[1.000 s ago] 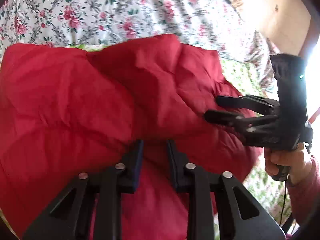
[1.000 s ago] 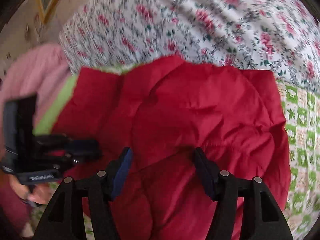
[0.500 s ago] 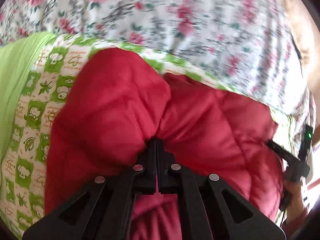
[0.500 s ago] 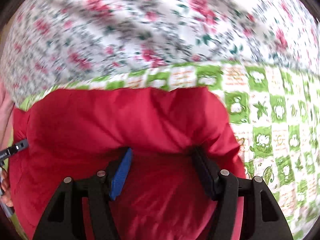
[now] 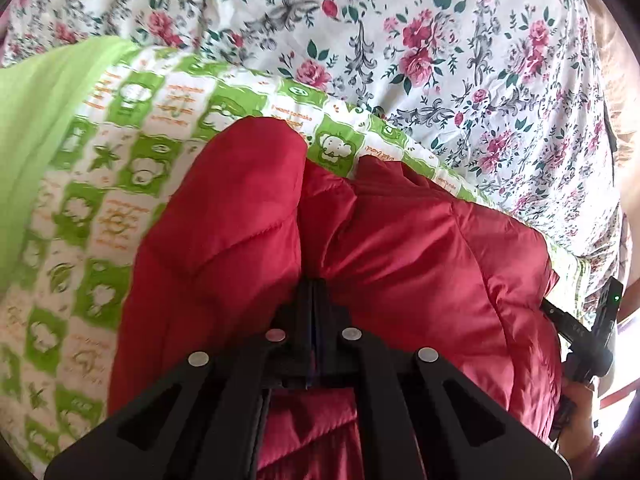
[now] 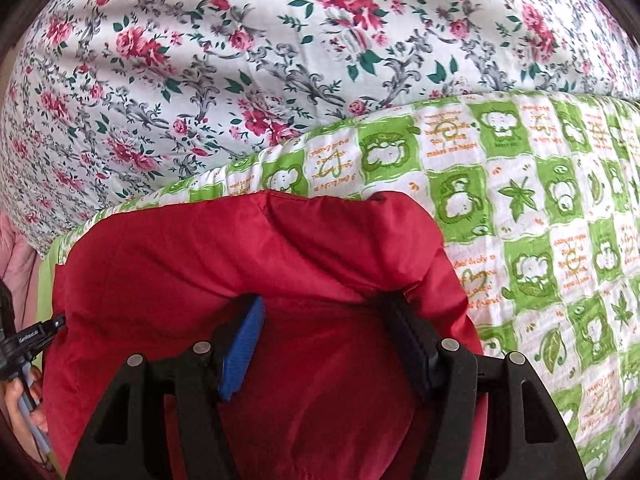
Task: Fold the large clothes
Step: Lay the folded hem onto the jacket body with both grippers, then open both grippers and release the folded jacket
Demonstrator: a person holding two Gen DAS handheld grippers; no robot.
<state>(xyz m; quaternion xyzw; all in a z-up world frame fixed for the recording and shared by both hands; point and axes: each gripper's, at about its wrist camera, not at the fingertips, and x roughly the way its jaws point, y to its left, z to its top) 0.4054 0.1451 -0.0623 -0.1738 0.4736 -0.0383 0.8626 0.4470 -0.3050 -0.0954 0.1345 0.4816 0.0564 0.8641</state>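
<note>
A red padded jacket (image 5: 400,248) lies bunched on a green and white patterned blanket (image 5: 120,168). My left gripper (image 5: 314,296) is shut on a fold of the jacket, which bulges up on both sides of the closed fingers. In the right wrist view the jacket (image 6: 240,256) fills the lower middle. My right gripper (image 6: 324,320) is open, its fingers spread with the jacket's puffed edge lying over and between them. The right gripper also shows at the right edge of the left wrist view (image 5: 580,332).
A floral sheet (image 5: 400,40) covers the bed behind the blanket (image 6: 540,200). A plain light green cloth (image 5: 36,120) lies at the left. Pink fabric (image 6: 16,256) shows at the left edge of the right wrist view.
My left gripper has closed on the jacket fold. Both grippers have moved forward with the jacket, so more of the green blanket shows beyond it. The right gripper stays open.
</note>
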